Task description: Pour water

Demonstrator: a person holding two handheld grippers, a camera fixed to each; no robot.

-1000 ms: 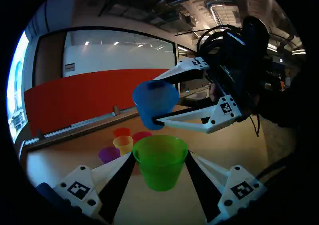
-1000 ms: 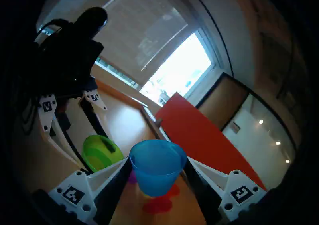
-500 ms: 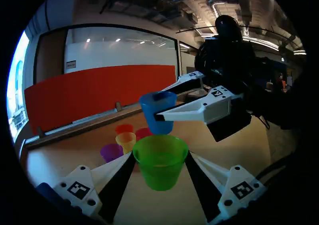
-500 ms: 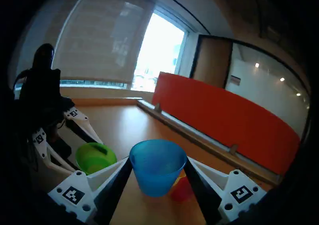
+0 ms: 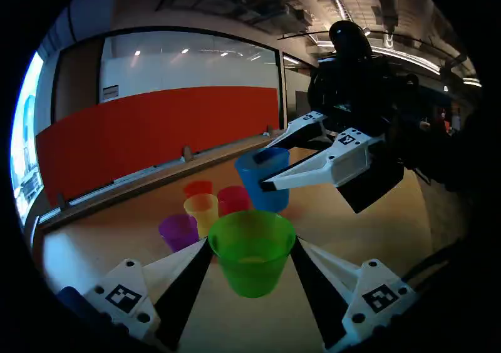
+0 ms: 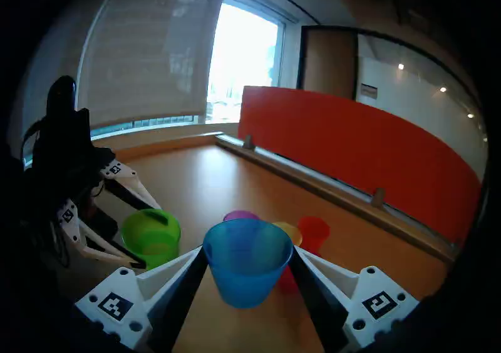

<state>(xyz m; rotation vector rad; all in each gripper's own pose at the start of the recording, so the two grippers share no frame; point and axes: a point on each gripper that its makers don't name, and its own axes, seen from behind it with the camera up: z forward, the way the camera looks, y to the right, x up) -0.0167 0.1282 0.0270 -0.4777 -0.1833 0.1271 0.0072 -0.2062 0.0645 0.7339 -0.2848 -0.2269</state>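
left gripper (image 5: 251, 248) closed on the upright green cup (image 5: 252, 266), pinching it from both sides — a purple cup (image 5: 178, 231) and a yellow cup (image 5: 203, 210) stand on the wooden table (image 5: 376, 228) just beyond; farther right, right gripper (image 6: 248, 254) clamps the upright blue cup (image 6: 247, 273).

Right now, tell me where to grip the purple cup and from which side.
Grip the purple cup across its upper wall, just below the rim, coming in from its open near-left side as seen in the left gripper view. It stands upright and narrows toward the base, and the yellow cup sits close on its other side.
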